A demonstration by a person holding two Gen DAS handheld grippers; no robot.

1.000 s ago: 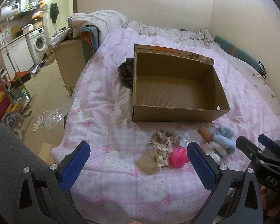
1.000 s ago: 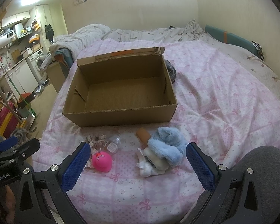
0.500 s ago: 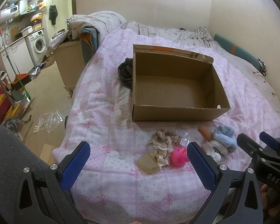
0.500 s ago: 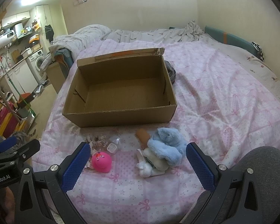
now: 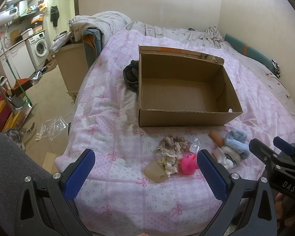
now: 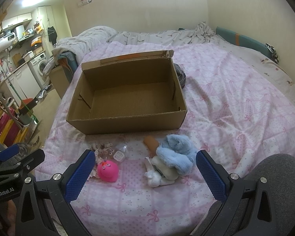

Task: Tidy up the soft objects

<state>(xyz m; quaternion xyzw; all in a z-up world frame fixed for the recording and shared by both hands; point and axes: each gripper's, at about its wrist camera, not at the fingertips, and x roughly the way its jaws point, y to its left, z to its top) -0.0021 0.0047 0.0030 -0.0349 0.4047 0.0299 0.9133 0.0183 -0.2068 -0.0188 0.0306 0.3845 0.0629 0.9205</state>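
An empty open cardboard box (image 5: 186,116) (image 6: 131,123) sits on the pink bed. In front of it lie a pink rubber duck (image 5: 188,164) (image 6: 108,171), beige lace scrunchies (image 5: 172,147) (image 6: 102,149), a tan soft piece (image 5: 154,172), a small clear plastic item (image 5: 194,145) (image 6: 121,152), a fluffy blue cloth (image 5: 236,140) (image 6: 177,153) over white cloths (image 6: 159,175), and a brown tube-like item (image 5: 217,136) (image 6: 151,143). My left gripper (image 5: 145,171) is open and empty, above the bed's near edge. My right gripper (image 6: 145,171) is open and empty, just short of the pile.
A dark garment (image 5: 130,76) lies against the box's left side. The bed's left edge drops to a floor with clear plastic packaging (image 5: 51,126), a cat (image 5: 13,135), a wooden cabinet (image 5: 72,68) and a washing machine (image 5: 40,47). Walls bound the bed's far and right sides.
Both grippers have shifted only slightly; the view of the bed drifted a little. Both stay open and empty. The objects have not moved.
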